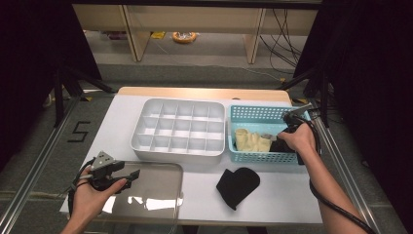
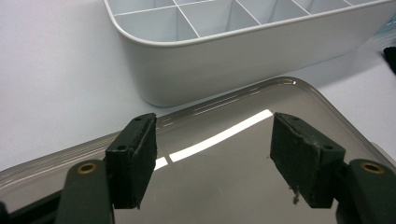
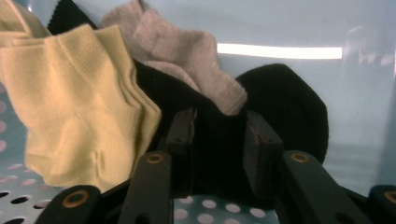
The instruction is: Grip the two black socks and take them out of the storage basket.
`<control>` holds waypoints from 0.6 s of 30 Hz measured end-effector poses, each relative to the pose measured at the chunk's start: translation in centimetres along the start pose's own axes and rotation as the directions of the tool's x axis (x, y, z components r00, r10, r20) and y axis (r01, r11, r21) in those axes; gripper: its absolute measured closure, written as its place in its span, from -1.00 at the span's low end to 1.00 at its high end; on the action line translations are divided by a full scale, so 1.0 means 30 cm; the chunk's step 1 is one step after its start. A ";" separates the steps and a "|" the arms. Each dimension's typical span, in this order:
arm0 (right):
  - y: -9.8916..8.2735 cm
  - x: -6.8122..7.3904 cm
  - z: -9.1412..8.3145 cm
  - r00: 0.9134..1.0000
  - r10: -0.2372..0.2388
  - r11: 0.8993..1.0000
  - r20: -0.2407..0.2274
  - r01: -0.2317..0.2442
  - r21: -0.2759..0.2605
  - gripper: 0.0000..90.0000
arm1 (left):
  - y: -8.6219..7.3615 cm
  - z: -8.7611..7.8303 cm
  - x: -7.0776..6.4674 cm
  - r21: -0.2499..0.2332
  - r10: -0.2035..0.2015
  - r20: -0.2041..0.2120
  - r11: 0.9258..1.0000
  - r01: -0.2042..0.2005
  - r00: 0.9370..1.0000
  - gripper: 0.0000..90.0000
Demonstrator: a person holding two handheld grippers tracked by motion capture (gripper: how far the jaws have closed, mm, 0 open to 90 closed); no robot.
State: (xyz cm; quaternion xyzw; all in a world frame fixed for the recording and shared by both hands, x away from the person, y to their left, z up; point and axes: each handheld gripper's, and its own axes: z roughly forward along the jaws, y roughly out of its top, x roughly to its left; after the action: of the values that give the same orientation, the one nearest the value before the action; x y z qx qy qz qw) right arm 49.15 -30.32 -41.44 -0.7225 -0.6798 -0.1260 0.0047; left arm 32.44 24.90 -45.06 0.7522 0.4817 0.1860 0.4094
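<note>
At the near left corner of the white table (image 1: 204, 95), the left gripper (image 1: 127, 178) hovers over a clear smoky lid (image 1: 156, 195) that lies flat along the near edge; in the left gripper view its two black pads (image 2: 135, 156) stand spread wide with nothing between them, the lid's glossy surface (image 2: 233, 158) below. Right of the lid, near the middle of the near edge, a black sock (image 1: 237, 185) lies alone on the table. Behind the lid sits a white divided tray (image 1: 179, 127), its compartments bare, its rounded wall (image 2: 224, 65) close ahead of the left jaws. At the right edge, touching the tray's side, stands a light blue perforated basket (image 1: 258, 113). The right gripper (image 1: 285, 131) reaches down into its right end. In the right gripper view the jaws straddle a second black sock (image 3: 219, 140) on the basket floor; they stand partly spread, and the pads appear not to press the cloth, though the dark fabric makes this uncertain. Beside it lie a yellow sock (image 3: 79, 107) and a grey sock (image 3: 182, 56), overlapping against the basket wall (image 3: 355, 121).
</note>
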 end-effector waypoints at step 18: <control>-0.020 0.003 -0.101 0.999 0.000 0.999 0.047 0.002 -0.039 0.76 | 0.002 -0.002 0.001 0.000 0.004 -0.004 1.000 -0.004 1.000 -0.30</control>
State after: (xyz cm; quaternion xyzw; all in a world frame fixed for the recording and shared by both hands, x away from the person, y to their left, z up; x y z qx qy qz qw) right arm 48.03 -30.74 -38.58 -0.7250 -0.6774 -0.1222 -0.0253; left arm 32.45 24.93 -44.97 0.7529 0.4810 0.1883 0.4078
